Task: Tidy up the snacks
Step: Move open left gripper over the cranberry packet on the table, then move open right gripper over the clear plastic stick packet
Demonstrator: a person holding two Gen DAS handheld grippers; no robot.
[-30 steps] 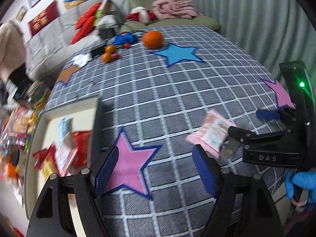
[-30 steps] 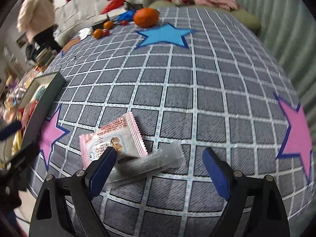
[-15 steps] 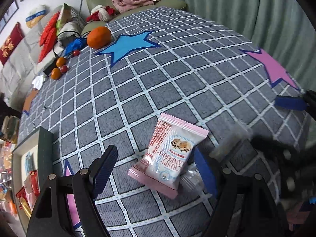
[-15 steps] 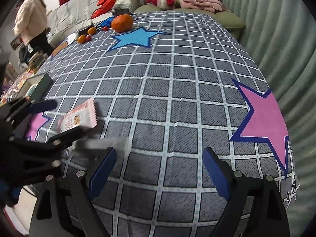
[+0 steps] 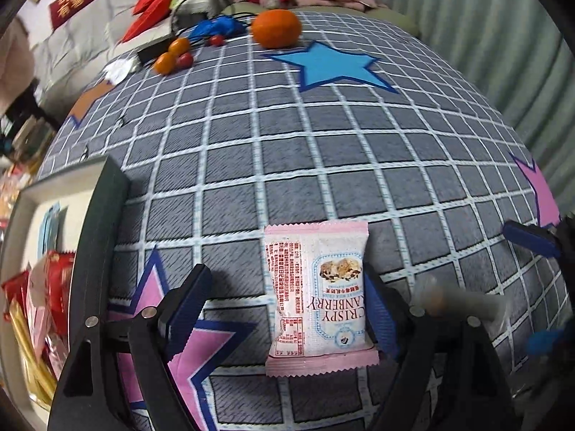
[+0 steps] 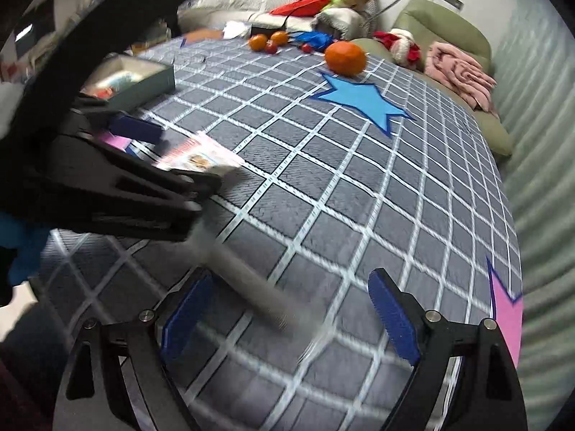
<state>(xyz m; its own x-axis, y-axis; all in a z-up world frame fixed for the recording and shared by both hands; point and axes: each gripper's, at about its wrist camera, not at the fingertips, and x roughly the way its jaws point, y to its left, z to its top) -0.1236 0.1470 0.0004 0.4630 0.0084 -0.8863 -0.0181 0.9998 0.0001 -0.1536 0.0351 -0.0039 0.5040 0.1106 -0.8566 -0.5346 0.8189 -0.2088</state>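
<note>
Bare checked tablecloth [image 5: 323, 165] lies open ahead; the snack box [image 5: 104, 222] walls off its left edge.

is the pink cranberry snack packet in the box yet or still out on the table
Out. The pink cranberry snack packet lies flat on the checked tablecloth, between the open left tool's fingers, apart from the box.

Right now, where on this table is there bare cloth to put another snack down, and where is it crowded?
Free: the broad checked stretch between the blue star and the pink cranberry packet. Crowded: the far edge around the large orange and small fruits, the near strip with the packet and clear tube, and the snack box at left.
</note>
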